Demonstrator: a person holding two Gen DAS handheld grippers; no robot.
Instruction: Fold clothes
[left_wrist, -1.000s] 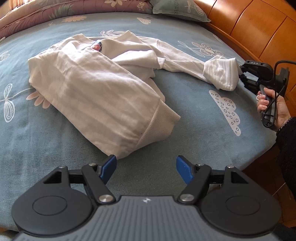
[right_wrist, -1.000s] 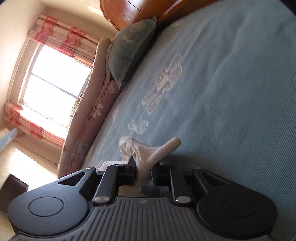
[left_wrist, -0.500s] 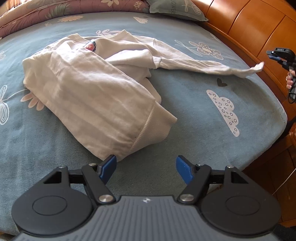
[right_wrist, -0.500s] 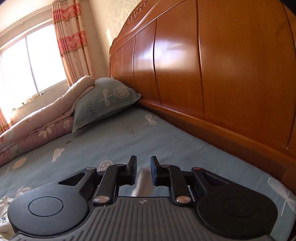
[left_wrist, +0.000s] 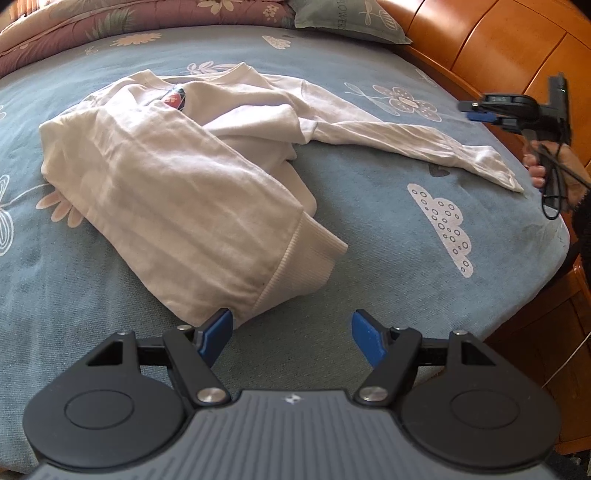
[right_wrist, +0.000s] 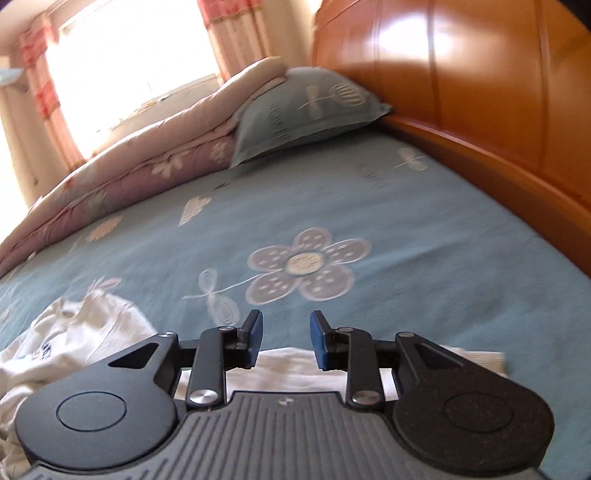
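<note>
A white long-sleeved sweatshirt (left_wrist: 177, 177) lies crumpled on the blue bedsheet (left_wrist: 388, 221). One sleeve (left_wrist: 406, 136) stretches flat to the right, its cuff near the bed's edge. My left gripper (left_wrist: 291, 328) is open, hovering just in front of the ribbed hem with nothing between its blue pads. In the left wrist view the right gripper (left_wrist: 476, 110) hangs above the bed's right edge, past the cuff, held by a hand. Seen from the right wrist, that gripper (right_wrist: 286, 332) is open and empty, with the sleeve (right_wrist: 295, 369) lying below it and the shirt body (right_wrist: 74, 332) at the left.
A wooden headboard (left_wrist: 498, 44) runs along the right side. A blue-green pillow (left_wrist: 343, 18) and a rolled pink floral quilt (left_wrist: 110, 26) lie at the far end. The bed's corner drops off at the right (left_wrist: 561, 236). A bright window (right_wrist: 122, 62) shows beyond the quilt.
The right gripper pulled the sleeve out straight to the right, then let go of the cuff and opened. The sleeve now lies flat on the sheet. The left gripper barely moved.
</note>
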